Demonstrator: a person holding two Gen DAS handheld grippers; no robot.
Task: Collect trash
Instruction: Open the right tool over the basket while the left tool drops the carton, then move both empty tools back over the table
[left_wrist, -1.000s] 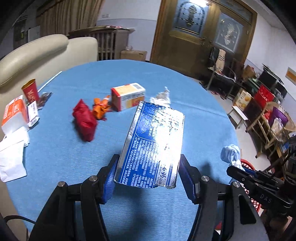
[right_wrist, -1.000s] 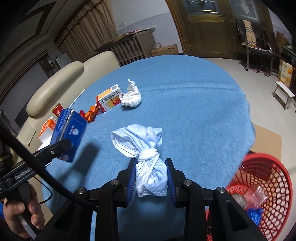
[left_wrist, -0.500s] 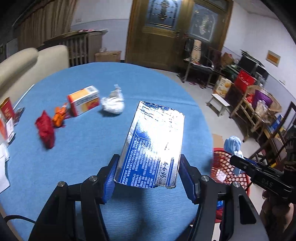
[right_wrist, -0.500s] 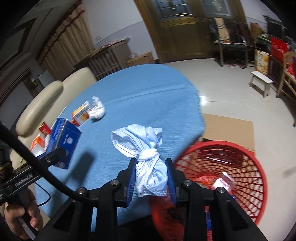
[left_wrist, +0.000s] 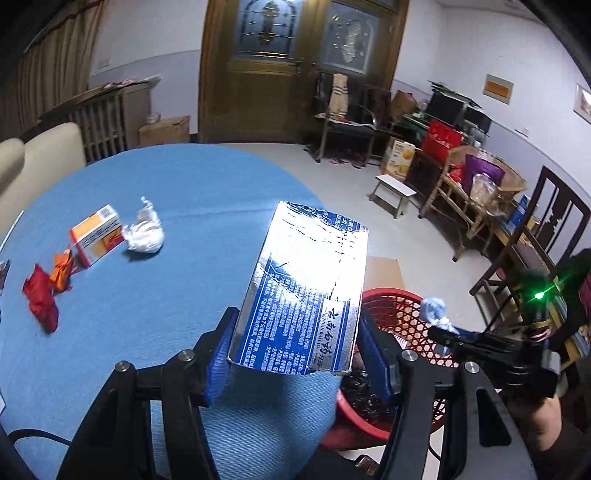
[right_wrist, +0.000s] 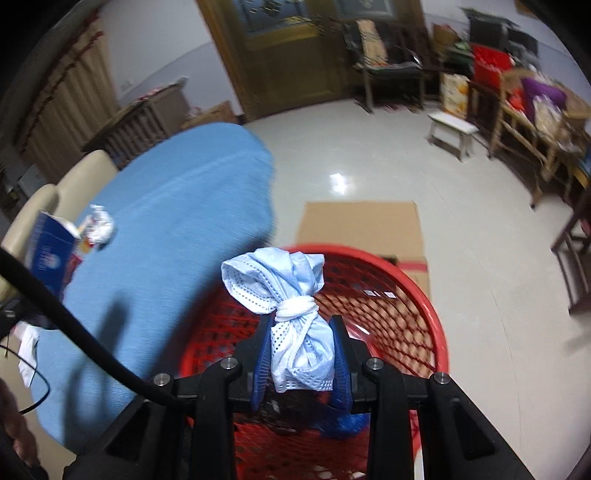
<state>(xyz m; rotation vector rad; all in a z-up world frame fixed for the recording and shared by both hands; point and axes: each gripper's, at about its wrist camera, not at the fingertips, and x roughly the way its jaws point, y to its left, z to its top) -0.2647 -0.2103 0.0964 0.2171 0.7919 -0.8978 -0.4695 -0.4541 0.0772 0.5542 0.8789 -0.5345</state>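
The left hand-held gripper (left_wrist: 295, 354) is clamped on a blue and silver carton (left_wrist: 306, 291), its blue pads pressed to the carton's two sides; the carton's near end hides the gap between the fingers, and glare washes out most of the print on its top face. It hangs over the near right edge of the counter (left_wrist: 155, 295), which is round and draped in blue cloth. The right hand-held gripper (right_wrist: 302, 360) is clamped on a knotted pale blue mask (right_wrist: 291, 306), pads tight on the bundle below the knot, and it sits above the red basket (right_wrist: 413, 295) on the floor just beside the counter. The basket's near part is cut off by the gripper bodies in both views; something dark and something blue lie inside, too hidden to name. A hand (left_wrist: 546, 417) is partly visible at the right edge of the left view. Farther along the counter, toward its left edge, lie a red wrapper (left_wrist: 40, 299), an orange wrapper (left_wrist: 62, 269), an orange and white box (left_wrist: 96, 234) and, touching the box, a crumpled white wad (left_wrist: 144, 236). Things at the far left edge are cut off. A cardboard sheet (right_wrist: 360, 229) lies on the floor beyond the basket.
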